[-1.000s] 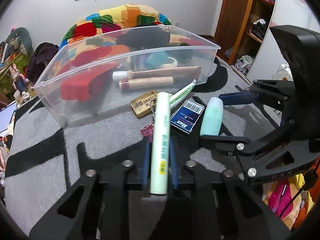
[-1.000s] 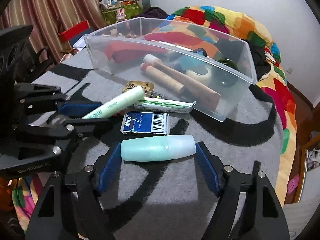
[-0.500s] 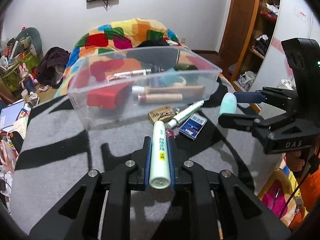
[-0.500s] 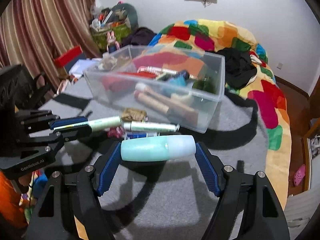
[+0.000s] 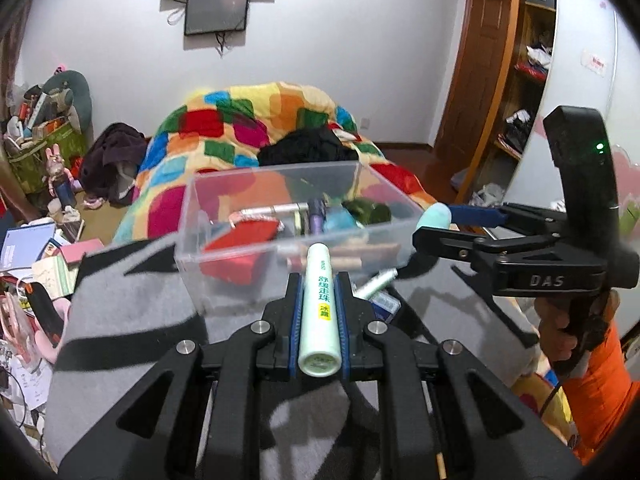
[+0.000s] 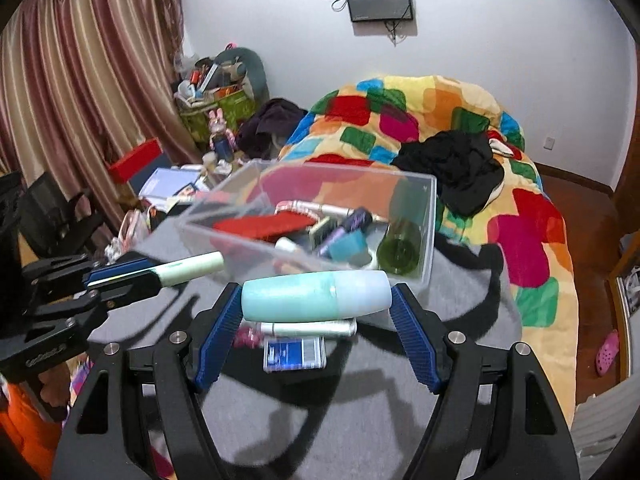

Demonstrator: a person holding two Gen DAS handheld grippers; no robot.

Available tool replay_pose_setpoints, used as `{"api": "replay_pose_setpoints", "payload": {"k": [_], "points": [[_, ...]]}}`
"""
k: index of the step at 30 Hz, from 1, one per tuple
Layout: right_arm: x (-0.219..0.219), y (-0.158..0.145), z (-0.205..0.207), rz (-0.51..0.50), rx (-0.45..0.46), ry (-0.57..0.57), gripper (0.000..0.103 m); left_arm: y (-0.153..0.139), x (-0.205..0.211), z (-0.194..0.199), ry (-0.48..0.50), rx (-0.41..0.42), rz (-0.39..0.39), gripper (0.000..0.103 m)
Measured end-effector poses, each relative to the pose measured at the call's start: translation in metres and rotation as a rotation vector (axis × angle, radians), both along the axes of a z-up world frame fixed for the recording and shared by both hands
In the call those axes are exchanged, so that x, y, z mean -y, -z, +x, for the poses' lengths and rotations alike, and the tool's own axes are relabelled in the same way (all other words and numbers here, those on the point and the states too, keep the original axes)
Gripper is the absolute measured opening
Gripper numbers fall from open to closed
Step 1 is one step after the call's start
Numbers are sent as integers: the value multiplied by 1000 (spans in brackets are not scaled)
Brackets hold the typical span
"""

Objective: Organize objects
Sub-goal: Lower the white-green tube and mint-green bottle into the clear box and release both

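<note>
Black gripper [image 5: 320, 316], blue pads, orange sleeve [image 5: 600, 392]

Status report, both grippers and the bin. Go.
Left hand-held gripper shut on green tube. Right hand-held gripper shut on teal bottle. Clear bin ahead, nothing in the way.

PLACE: home bedroom | EVIDENCE: bed under a quilt of bright multicoloured patches [image 6: 420, 120] with black clothing [image 6: 452, 164] heaped on it | striped pink-and-cream curtains [image 6: 80, 80] | small dark wall-mounted screen [image 6: 380, 0] | wooden door [image 5: 476, 80] beside open shelving | cluttered green bag with a toy rabbit [image 6: 218, 120] | pink slipper [image 6: 606, 346] on wooden floor
</note>
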State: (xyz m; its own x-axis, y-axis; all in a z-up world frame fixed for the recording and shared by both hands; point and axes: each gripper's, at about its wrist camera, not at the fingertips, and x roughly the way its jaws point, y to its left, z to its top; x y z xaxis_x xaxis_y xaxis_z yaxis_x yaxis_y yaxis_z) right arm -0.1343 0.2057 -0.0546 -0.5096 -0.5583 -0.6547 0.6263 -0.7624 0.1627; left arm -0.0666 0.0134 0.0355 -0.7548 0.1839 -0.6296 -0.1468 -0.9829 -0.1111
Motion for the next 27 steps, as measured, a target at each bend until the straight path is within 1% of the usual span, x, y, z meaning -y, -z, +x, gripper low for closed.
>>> {"api": "replay_pose_setpoints", "payload": {"k": [4,7,11,14,21,27], "points": [[10,0,-19,0,20,44,71,-5,9,-14,-19,-14,21,15],[18,3,-35,2,49,76,71,0,17,-32,-32,7,37,15],[29,8,-48,33,58,110,71,10,28,-58,-58,49,46,15],[37,14,-57,58,69,121,71,17,30,-72,-71,70,36,15],[54,26,-70,112,80,138,71,25,27,-89,-69,90,23,15],[65,33,-70,155,68,137,71,23,23,-87,-46,79,16,16]]}}
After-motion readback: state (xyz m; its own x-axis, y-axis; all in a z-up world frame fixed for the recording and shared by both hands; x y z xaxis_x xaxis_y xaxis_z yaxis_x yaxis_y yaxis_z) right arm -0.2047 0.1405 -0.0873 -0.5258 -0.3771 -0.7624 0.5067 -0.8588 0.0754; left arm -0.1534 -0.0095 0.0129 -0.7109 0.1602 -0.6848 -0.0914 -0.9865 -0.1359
